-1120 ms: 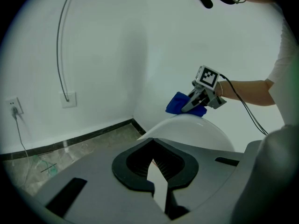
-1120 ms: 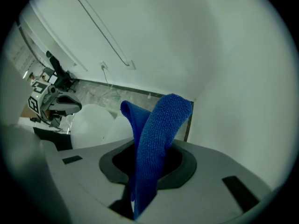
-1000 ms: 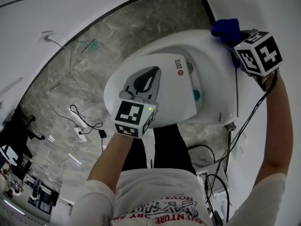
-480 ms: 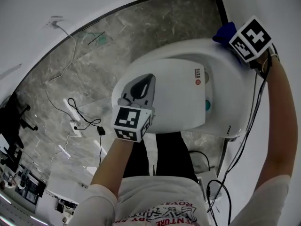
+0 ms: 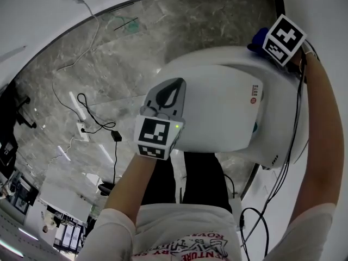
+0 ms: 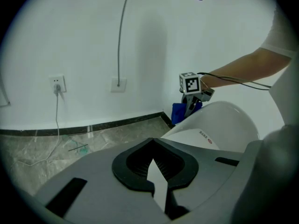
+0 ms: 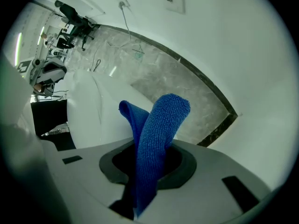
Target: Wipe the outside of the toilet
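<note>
Now, head view: toilet point(image 5: 217, 113) lies below; left tongs point(image 5: 166, 94) are over its lid; blue cloth point(image 5: 255, 39) is at the toilet's far side.
Left gripper view: left tongs closed together, holding nothing.
Right gripper view: right tongs point(image 7: 148, 171) clamped on the blue cloth, beside the toilet's white wall.

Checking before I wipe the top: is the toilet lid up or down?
Down. The lid lies flat over the toilet, labelled top facing up.

One toilet point(image 5: 217, 107), one blue cloth point(image 7: 159, 125), two grippers point(image 6: 155, 171) point(image 7: 145, 174), two wall outlets point(image 6: 57, 84) point(image 6: 118, 83), one person point(image 5: 185, 227).
</note>
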`<state>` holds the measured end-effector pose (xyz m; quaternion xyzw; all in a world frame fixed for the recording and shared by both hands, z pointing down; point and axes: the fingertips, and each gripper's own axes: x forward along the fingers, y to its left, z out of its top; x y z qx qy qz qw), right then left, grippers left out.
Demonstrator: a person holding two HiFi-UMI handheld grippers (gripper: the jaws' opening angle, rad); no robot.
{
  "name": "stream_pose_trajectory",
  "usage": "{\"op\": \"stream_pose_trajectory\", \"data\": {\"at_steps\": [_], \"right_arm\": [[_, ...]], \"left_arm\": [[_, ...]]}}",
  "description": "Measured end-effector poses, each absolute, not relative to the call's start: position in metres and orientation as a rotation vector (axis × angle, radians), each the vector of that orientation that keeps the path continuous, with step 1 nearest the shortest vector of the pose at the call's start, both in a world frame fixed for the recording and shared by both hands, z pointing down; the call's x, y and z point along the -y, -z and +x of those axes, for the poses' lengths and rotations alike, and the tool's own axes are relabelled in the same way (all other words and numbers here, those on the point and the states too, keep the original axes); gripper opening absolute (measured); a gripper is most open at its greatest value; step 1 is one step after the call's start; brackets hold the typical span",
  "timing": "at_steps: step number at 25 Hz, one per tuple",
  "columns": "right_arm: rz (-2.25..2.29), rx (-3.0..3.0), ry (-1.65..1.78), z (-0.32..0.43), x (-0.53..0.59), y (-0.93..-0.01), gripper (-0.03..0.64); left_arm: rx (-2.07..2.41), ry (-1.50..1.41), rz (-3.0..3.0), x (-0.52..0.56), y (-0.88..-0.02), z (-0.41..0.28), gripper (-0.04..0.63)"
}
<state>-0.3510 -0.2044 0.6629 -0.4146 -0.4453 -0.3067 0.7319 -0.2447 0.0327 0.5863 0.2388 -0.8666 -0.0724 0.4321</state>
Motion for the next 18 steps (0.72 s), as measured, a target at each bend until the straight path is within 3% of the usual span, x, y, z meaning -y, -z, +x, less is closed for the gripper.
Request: {"op": "stream_pose_trajectory", "data": {"at_steps": [18], "right_arm": [[-1.003, 0.799, 0.676, -0.315, 0.076, -0.729, 0.083]], "left_arm": [[2.178, 0.382, 0.319, -0.159, -0.621, -0.221, 0.006]]}}
